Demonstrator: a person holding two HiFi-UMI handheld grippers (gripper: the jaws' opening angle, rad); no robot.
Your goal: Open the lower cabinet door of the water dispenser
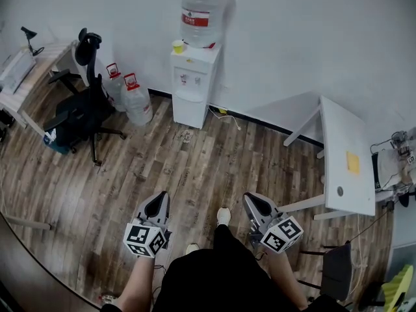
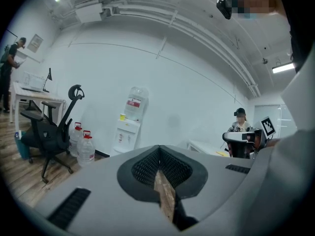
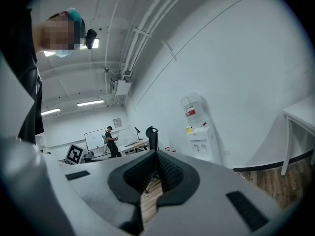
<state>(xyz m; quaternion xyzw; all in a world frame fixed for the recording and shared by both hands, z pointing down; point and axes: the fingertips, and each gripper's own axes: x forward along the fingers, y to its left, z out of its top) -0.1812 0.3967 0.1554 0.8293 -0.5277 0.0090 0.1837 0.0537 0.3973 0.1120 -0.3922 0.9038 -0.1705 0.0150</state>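
Dispenser [image 1: 193, 83] set against the wall, lower door [image 1: 190, 113] seen closed, left gripper [image 1: 156, 207] and right gripper [image 1: 257, 208] held well short of it, jaws pressed together, empty.

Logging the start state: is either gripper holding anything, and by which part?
Nothing is held. The left gripper and right gripper both have their jaws together, empty, across the floor from the water dispenser.
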